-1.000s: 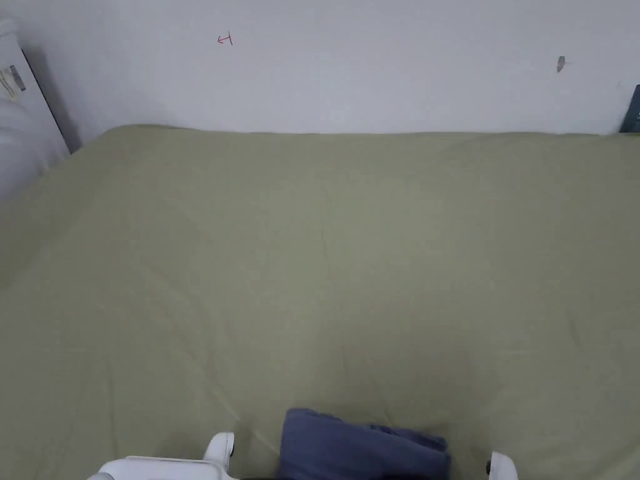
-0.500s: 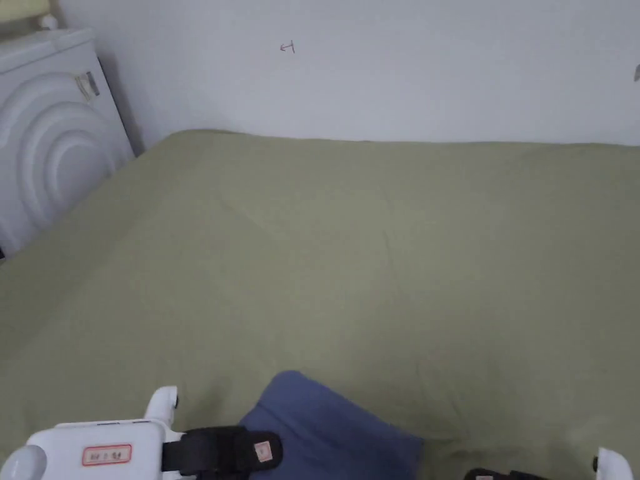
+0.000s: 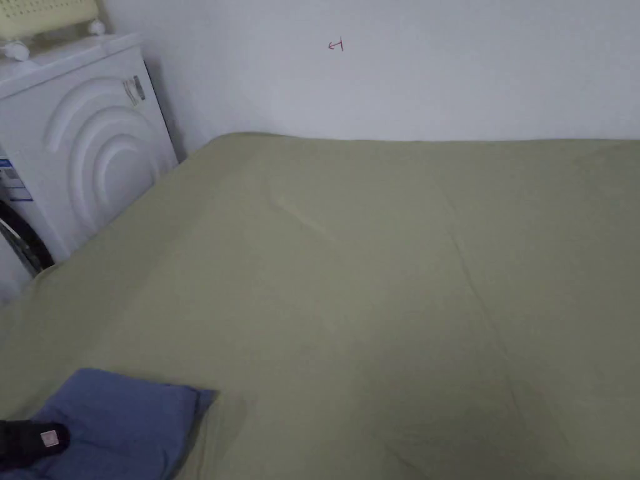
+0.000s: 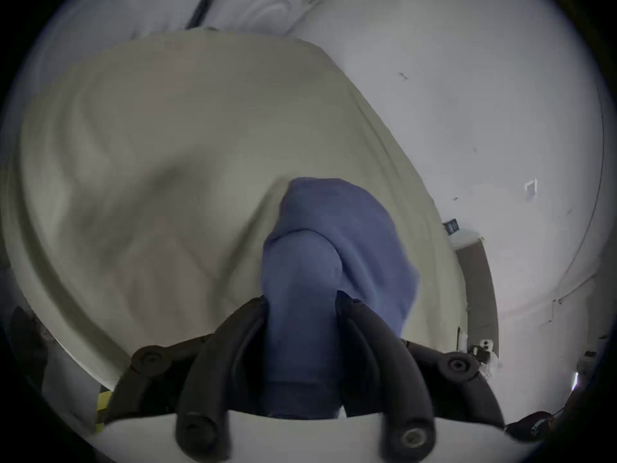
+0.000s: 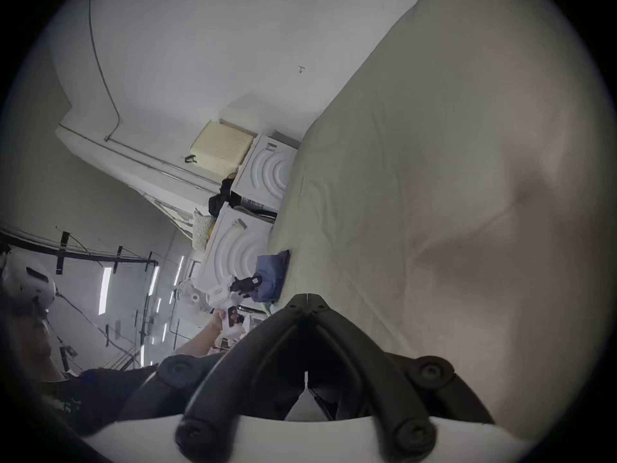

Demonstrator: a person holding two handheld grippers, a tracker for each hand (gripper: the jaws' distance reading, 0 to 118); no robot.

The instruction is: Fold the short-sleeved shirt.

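Note:
The blue shirt [image 3: 119, 419] is folded into a small thick bundle at the near left corner of the olive-green bed [image 3: 375, 281]. My left gripper [image 4: 300, 303] is shut on the bundle's near edge, both black jaws pressing the blue cloth [image 4: 334, 236]. In the head view one black jaw of the left gripper [image 3: 28, 440] lies on the shirt at the bottom left. From the right gripper view the same shirt [image 5: 272, 275] and left gripper [image 5: 245, 285] appear far off. My right gripper [image 5: 306, 298] is shut with nothing in it, over the bed's sheet [image 5: 450, 203].
White appliances with ringed side panels [image 3: 94, 150] stand against the bed's left side, a pale yellow basket [image 3: 44, 15] on top. A white wall [image 3: 406, 69] runs behind the bed. The person's hand and arm [image 5: 203, 333] hold the left gripper.
The head camera has swung left, bringing the appliance into sight. The left gripper has carried the folded shirt from the bed's near middle to its near left corner.

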